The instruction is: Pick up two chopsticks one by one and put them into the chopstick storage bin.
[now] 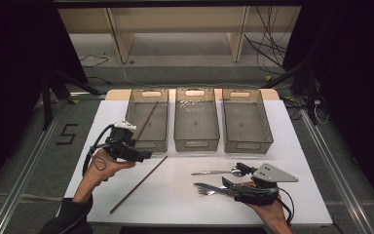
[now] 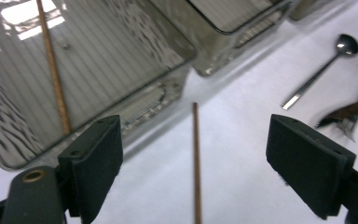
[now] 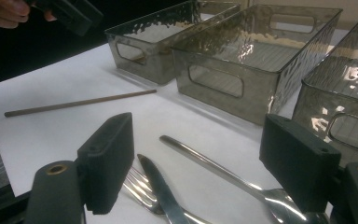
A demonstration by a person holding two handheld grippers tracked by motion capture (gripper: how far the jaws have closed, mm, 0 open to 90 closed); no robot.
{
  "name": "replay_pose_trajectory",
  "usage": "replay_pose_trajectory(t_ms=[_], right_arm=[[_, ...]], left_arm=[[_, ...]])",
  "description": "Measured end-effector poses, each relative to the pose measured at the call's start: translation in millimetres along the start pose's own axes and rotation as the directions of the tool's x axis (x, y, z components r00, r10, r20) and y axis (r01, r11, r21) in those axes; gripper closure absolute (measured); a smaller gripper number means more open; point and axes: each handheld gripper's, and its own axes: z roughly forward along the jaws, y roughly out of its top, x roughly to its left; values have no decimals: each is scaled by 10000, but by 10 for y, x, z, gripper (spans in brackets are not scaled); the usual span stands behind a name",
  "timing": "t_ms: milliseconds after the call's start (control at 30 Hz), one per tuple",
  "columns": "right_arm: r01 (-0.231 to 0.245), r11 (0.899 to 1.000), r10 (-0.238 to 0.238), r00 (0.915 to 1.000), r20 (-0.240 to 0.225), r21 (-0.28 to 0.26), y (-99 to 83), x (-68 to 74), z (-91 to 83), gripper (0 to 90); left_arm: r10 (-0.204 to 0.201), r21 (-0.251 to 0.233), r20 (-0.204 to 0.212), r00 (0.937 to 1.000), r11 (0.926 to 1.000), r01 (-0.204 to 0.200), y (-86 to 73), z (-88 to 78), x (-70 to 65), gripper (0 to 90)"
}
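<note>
My left gripper (image 1: 141,155) (image 2: 193,126) hangs open just in front of the left clear bin (image 1: 147,145) (image 2: 140,100), with nothing between its jaws. Below it a brown chopstick (image 1: 139,184) (image 2: 196,158) (image 3: 79,103) lies slanted on the white table. A second chopstick (image 1: 147,119) (image 2: 53,70) leans inside that left bin. My right gripper (image 1: 233,176) (image 3: 198,123) is open low over the cutlery at the front right: a spoon (image 1: 214,172) (image 3: 214,165), a knife (image 1: 207,185) (image 3: 161,191) and a fork (image 1: 205,192) (image 3: 142,191) lie flat under its jaws.
The middle bin (image 1: 196,144) (image 3: 223,79) and right bin (image 1: 248,146) (image 3: 349,130) stand in a row with the left one along the table's back half; both look empty. The white table top (image 1: 185,200) ends close to my forearms. Wooden shelving and cables lie beyond the table.
</note>
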Motion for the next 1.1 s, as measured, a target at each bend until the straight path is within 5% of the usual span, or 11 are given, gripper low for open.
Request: replay_pose_trajectory(t_ms=[167,367,500,667,900,1033,1100], right_arm=[[8,10000,-8,10000,31,-23,1,-5,-8,268],[10,10000,-10,10000,36,-32,2,-5,-10,268],[32,10000,-32,10000,-4,-15,2,-1,-5,268],[27,10000,-27,10000,4,-22,2,0,-7,268],[28,10000,-28,10000,8,-14,2,2,-7,268],[54,10000,-54,10000,-1,-11,2,1,-6,268],[57,10000,-57,10000,-3,-10,2,3,-6,267]], left_arm=[[306,614,-304,9991,9977,-287,-104,1,-66,181],[394,1635,-475,9981,9861,-311,-252,121,-82,182],[354,2302,-250,9991,9727,-287,-343,186,-111,203],[611,3337,-169,9980,9413,-520,-455,261,-167,265],[709,3837,-35,9975,9212,-642,-523,285,-187,434],[834,4386,50,9965,8953,-772,-573,325,-180,520],[744,4434,38,9972,8937,-684,-586,337,-181,562]])
